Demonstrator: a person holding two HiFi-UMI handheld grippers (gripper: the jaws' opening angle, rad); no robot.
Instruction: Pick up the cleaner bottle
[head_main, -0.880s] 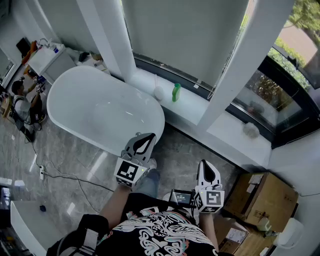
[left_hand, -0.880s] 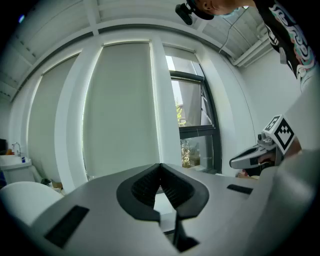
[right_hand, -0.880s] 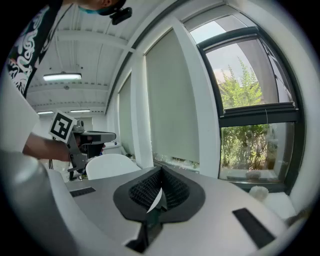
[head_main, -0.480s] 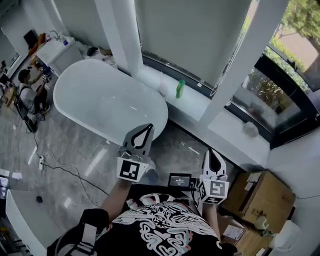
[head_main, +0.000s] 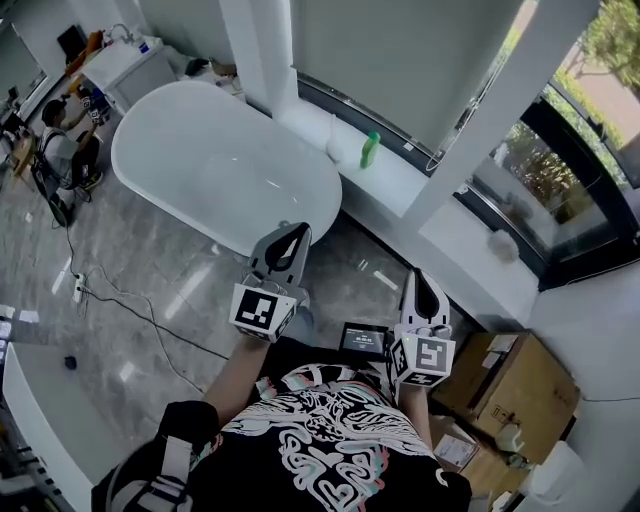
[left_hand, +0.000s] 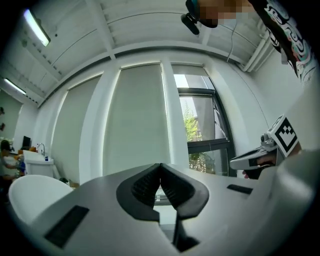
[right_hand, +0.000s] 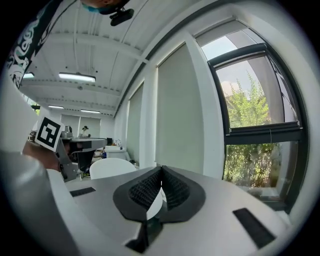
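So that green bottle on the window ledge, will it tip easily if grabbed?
The green bottle stands upright and looks tall and narrow, so a push near its top would probably tip it. It looks like plastic, so likely light and not fragile, though its fill can't be seen. On the smooth ledge it may slide.

The cleaner bottle (head_main: 370, 150) on the window ledge (head_main: 405, 195) is too small for its label to be read. The pale thing (head_main: 338, 148) just beside it cannot be identified. The print on the small screen (head_main: 362, 340) is unreadable. The person's torso (head_main: 330, 450) hides part of the floor (head_main: 150, 260) and part of the lower cardboard box (head_main: 462, 452).
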